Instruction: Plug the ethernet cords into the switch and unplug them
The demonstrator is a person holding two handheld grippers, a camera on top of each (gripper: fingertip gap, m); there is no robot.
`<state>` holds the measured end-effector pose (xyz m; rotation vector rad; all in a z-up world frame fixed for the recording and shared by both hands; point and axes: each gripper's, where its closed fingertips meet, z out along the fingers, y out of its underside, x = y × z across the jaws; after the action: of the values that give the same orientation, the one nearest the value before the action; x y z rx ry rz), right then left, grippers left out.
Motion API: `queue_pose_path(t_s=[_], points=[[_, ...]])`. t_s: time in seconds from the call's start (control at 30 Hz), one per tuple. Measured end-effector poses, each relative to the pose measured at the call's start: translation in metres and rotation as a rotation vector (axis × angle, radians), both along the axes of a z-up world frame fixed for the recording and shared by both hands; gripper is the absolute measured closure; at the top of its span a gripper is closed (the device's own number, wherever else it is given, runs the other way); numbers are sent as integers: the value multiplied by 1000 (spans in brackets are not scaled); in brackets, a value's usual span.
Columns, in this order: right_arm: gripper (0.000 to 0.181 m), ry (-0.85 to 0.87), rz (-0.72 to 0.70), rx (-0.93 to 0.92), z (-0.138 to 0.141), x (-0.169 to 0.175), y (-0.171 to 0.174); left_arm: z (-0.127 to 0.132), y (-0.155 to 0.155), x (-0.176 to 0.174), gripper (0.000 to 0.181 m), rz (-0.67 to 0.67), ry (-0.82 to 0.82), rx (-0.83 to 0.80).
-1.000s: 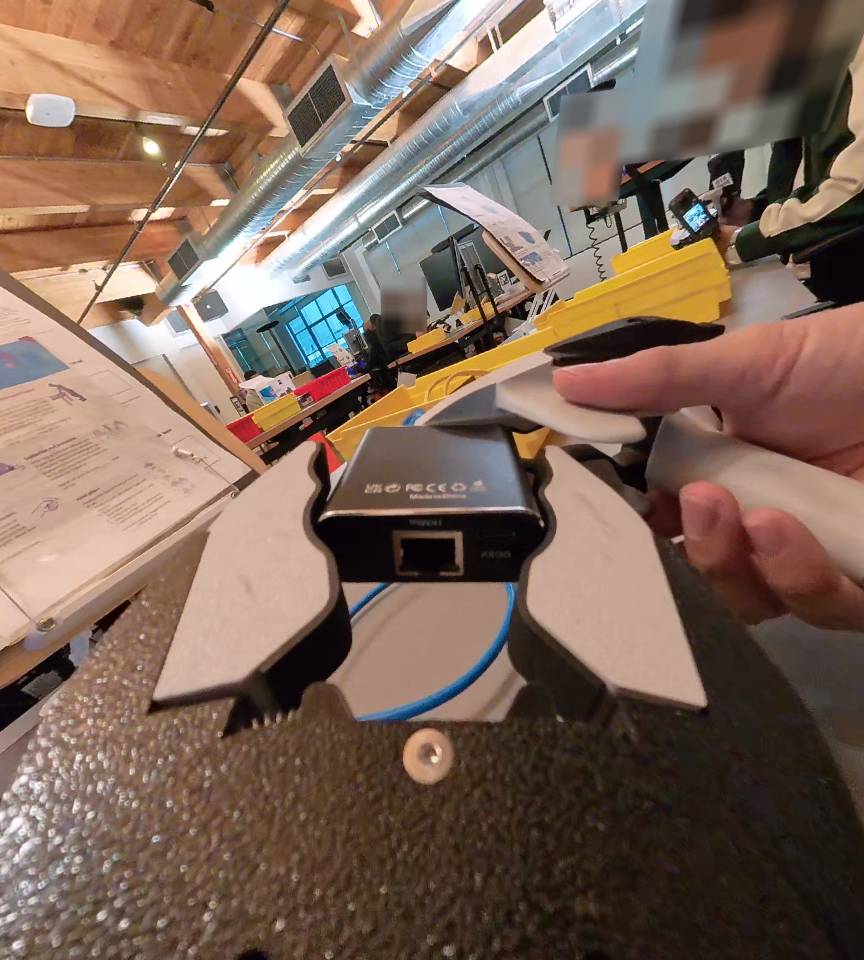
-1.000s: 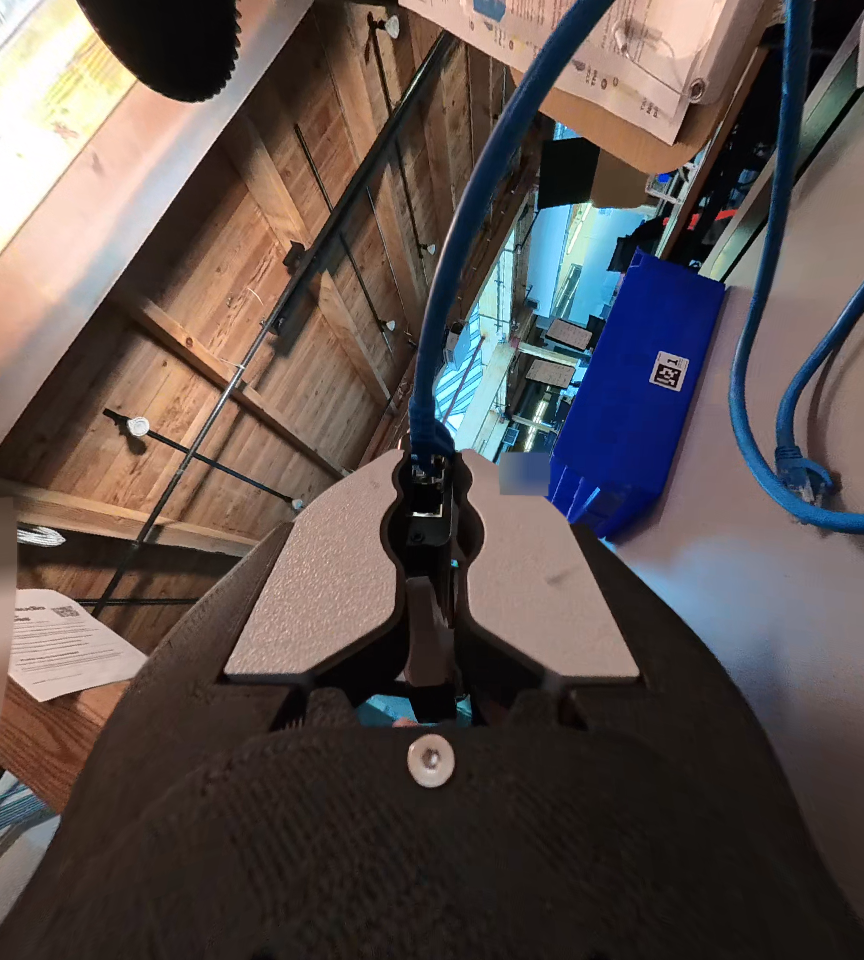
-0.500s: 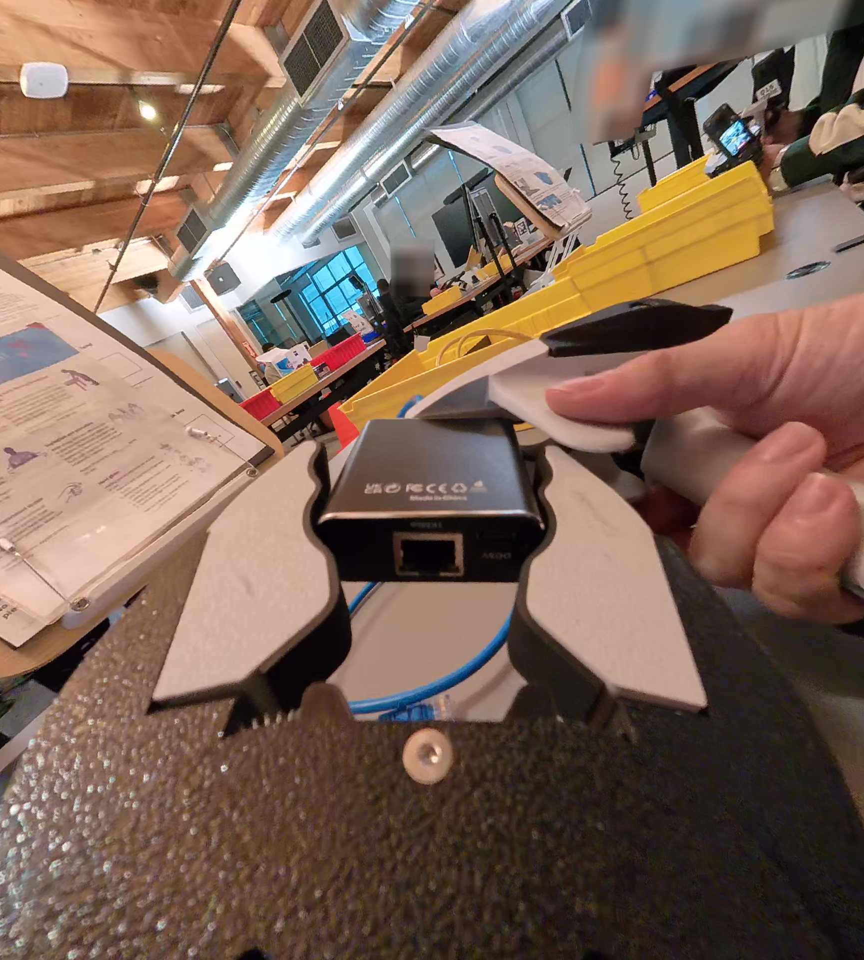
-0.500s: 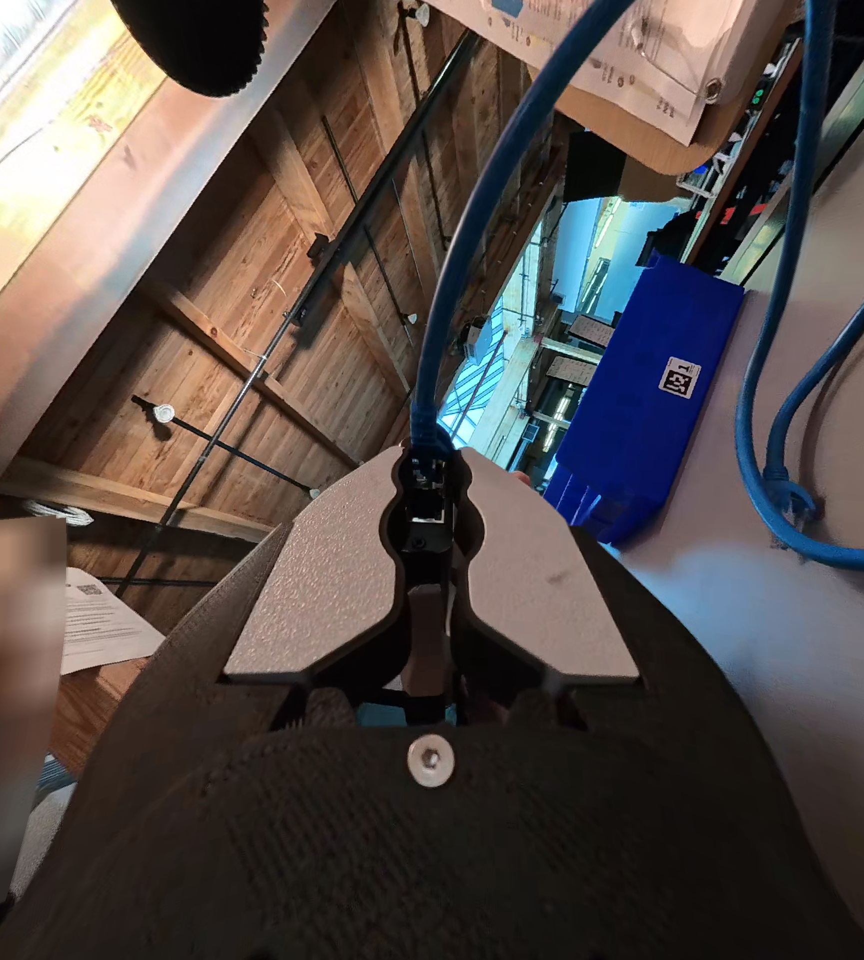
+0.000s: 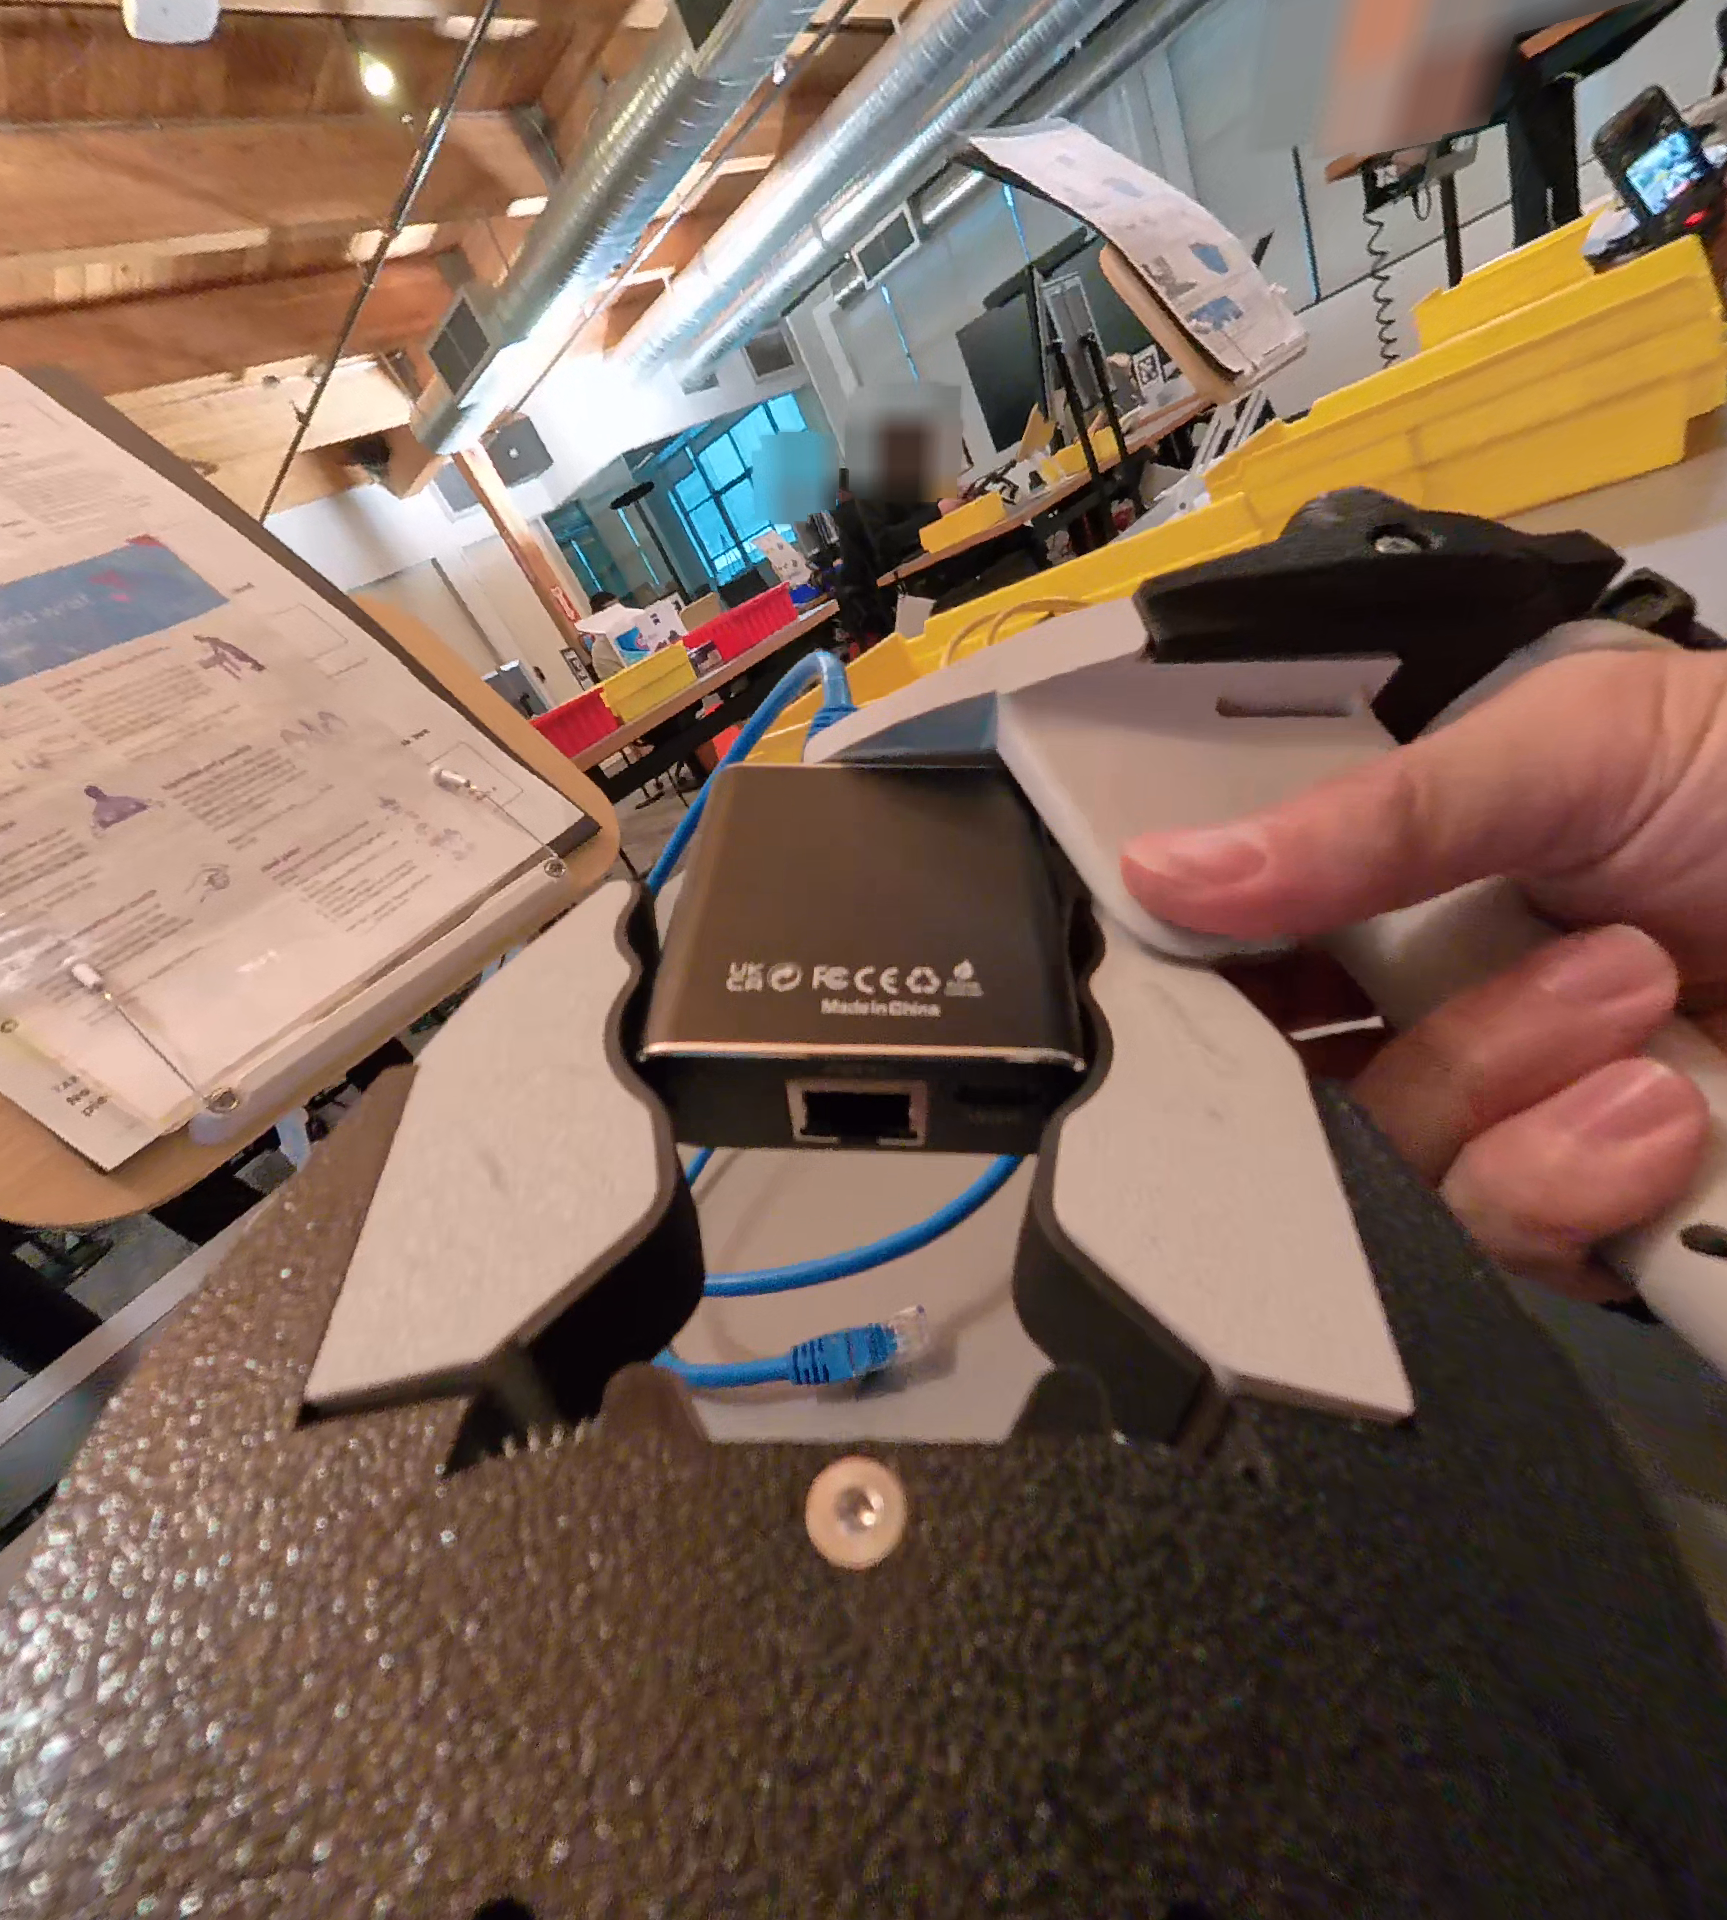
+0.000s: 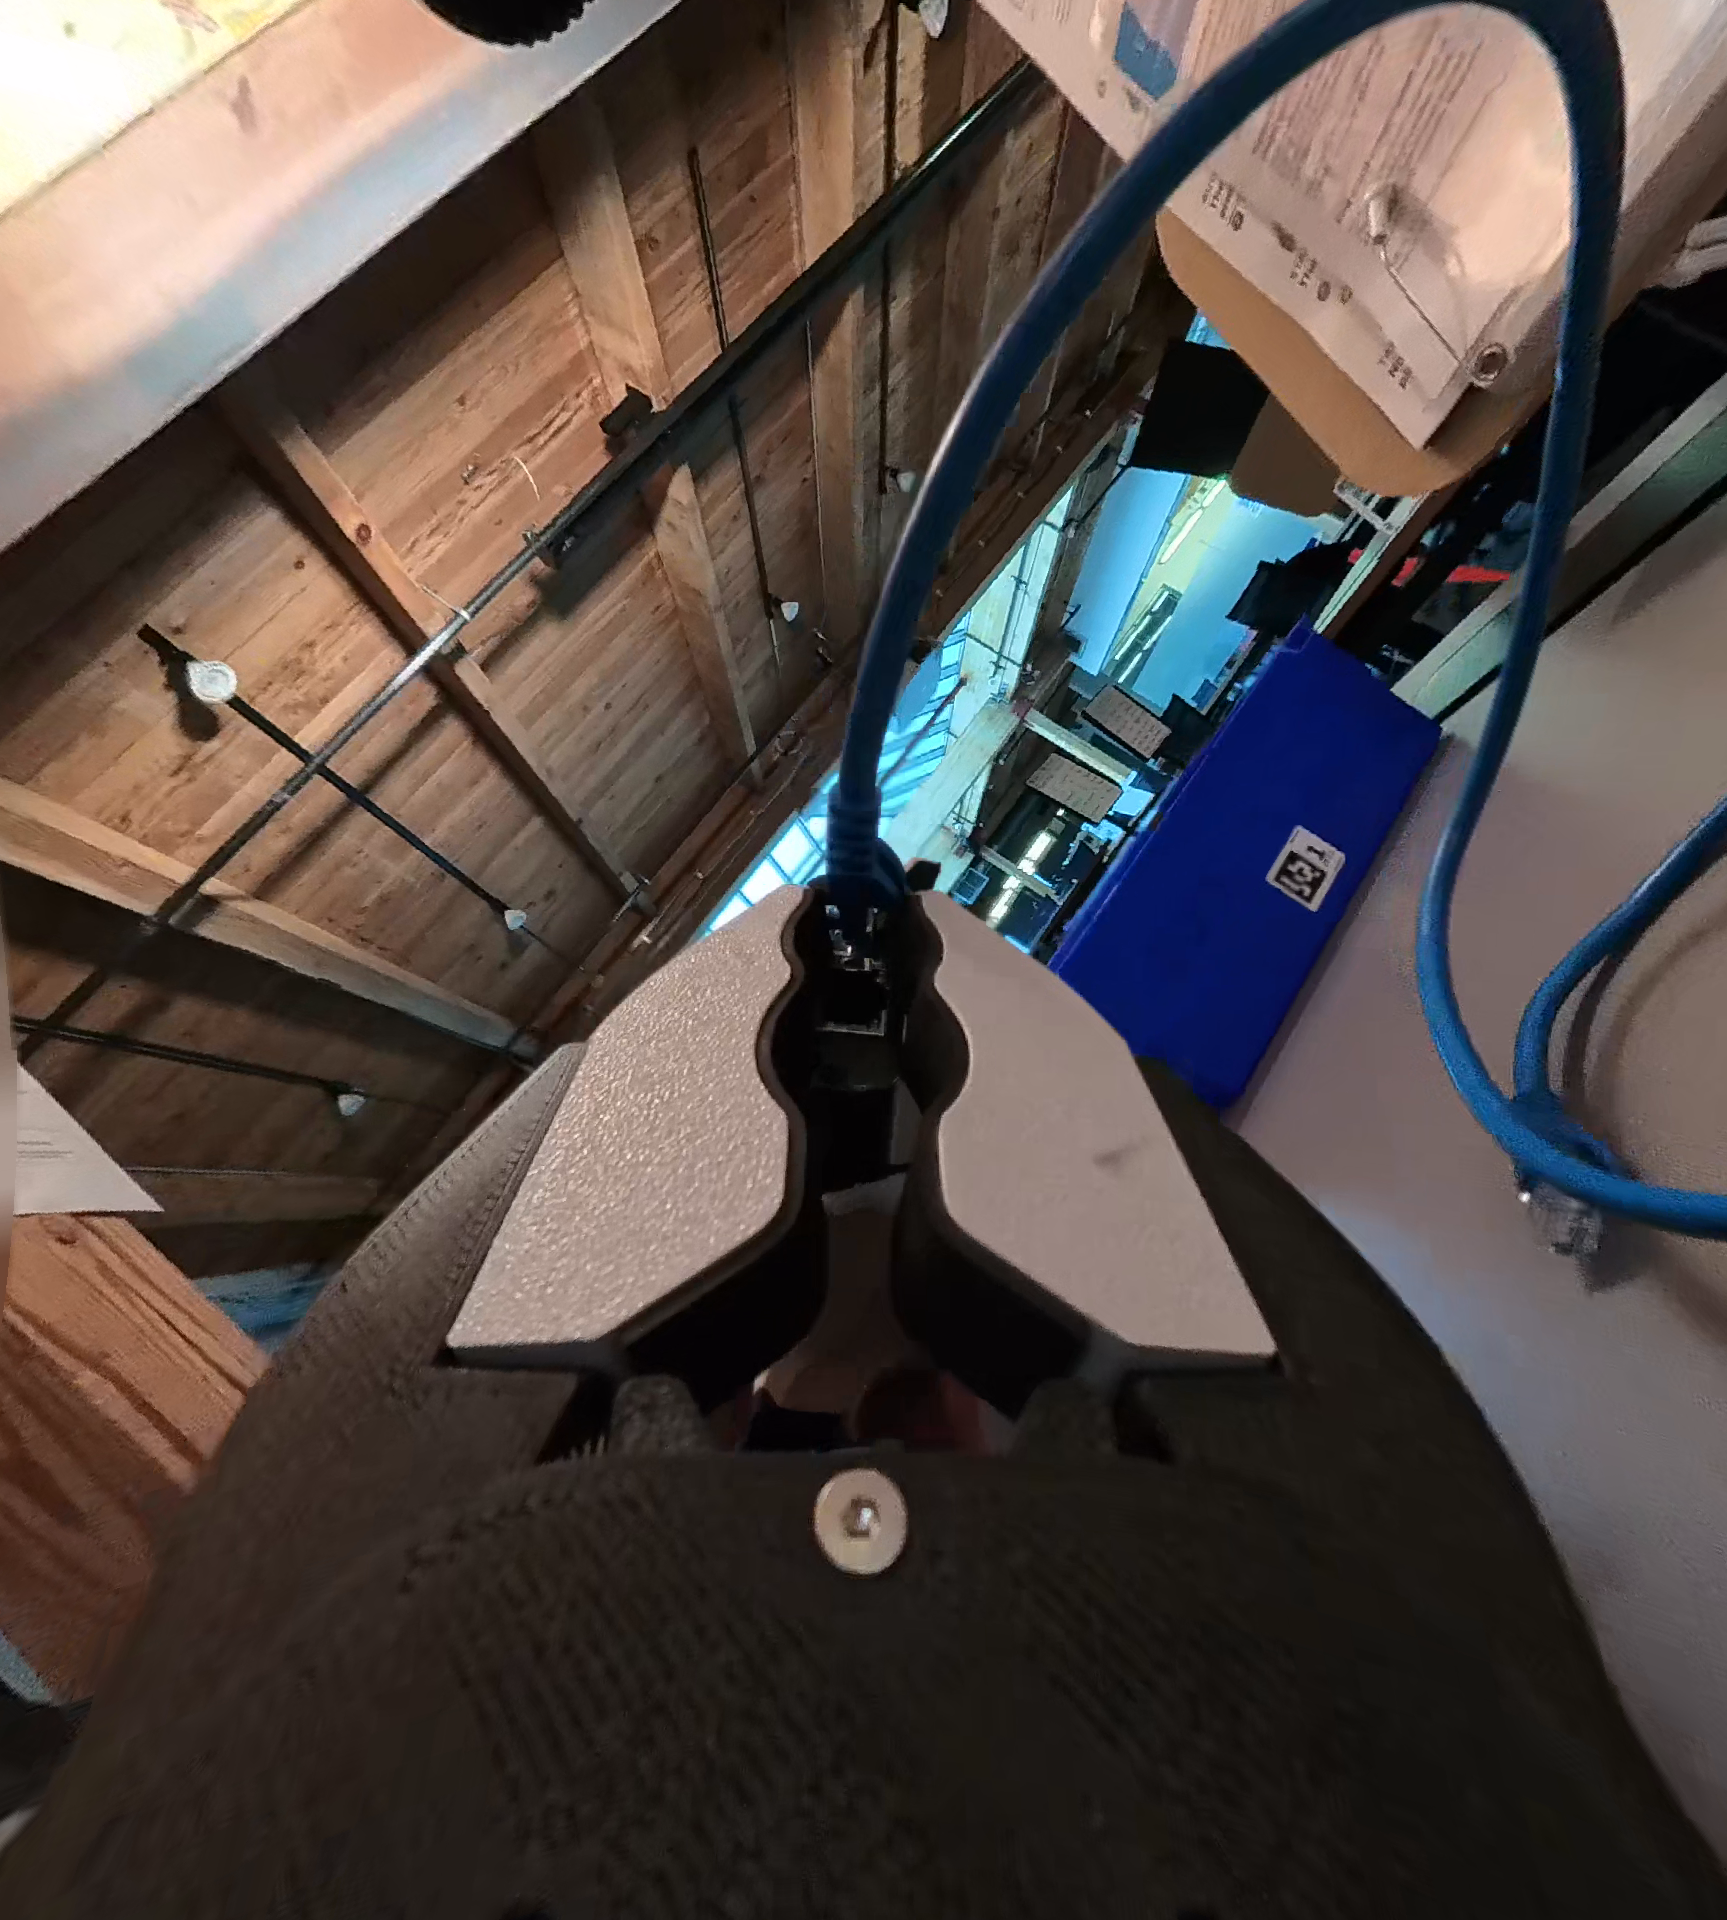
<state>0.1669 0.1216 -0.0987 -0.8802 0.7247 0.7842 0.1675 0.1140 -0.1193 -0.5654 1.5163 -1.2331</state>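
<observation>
Left gripper (image 5: 864, 1049) clamps the black switch (image 5: 864, 935), its empty port facing the camera; right gripper (image 6: 864, 997) pinches the blue cord's plug (image 6: 854, 997); best line plug up squarely behind the switch and push straight, I reckon.

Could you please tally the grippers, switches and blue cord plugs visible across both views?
Grippers: 2, left gripper and right gripper
Switches: 1, the switch
Blue cord plugs: 2, gripped plug and loose plug
Total: 5
</observation>
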Motion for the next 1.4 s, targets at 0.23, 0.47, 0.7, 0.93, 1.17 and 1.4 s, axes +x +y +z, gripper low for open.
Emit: queue_pose_path(t_s=[0.23,0.47,0.7,0.93,1.17,1.4], points=[[167,-44,24,-16,4,1,6,3,5,2,107,33,-14,-28],[167,-70,19,-10,11,-5,3,10,1,-2,107,-11,-61,-65],[167,-76,19,0,11,-3,1,10,0,-1,107,32,-84,-1],[168,-64,124,-93,13,-7,5,14,5,-5,107,48,-134,12],[165,27,115,-60,10,-9,1,14,6,-4,107,43,-128,6],[167,47,118,-56,7,-8,0,12,3,-4,107,49,-137,46]])
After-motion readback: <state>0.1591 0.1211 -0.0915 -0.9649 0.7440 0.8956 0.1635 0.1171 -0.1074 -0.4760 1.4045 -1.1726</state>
